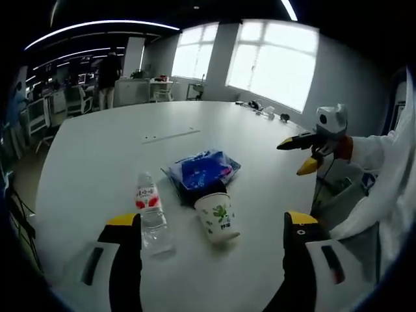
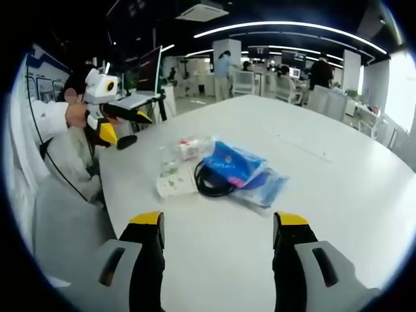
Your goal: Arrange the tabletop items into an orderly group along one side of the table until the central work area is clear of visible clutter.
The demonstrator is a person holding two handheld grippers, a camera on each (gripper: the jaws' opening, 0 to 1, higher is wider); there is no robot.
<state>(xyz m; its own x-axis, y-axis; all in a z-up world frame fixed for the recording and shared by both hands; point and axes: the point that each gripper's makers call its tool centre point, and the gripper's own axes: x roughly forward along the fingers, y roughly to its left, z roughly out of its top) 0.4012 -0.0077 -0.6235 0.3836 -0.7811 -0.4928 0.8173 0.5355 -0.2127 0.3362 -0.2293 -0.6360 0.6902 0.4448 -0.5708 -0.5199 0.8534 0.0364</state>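
Note:
On the white table (image 1: 97, 162) lies a small cluster. A clear water bottle with a red label (image 1: 151, 211) stands next to a white paper cup with green print (image 1: 218, 218). Behind them is a blue plastic bag (image 1: 203, 169) with a black cable (image 1: 188, 188) at its edge. My left gripper (image 1: 211, 221) is open, hovering just short of the bottle and cup. My right gripper (image 2: 219, 219) is open too, a little back from the bag (image 2: 237, 166), cable (image 2: 211, 182), cup (image 2: 174, 185) and bottle (image 2: 185, 151). Each gripper (image 1: 305, 155) (image 2: 120, 123) shows across the table from the other, held by a white-sleeved hand.
A flat strip (image 1: 170, 135) lies farther out on the table, and small items (image 1: 266, 112) sit near the window-side edge. Desks, chairs and standing people (image 1: 107, 78) fill the room beyond. The table edge (image 2: 110, 195) runs close beside the cluster.

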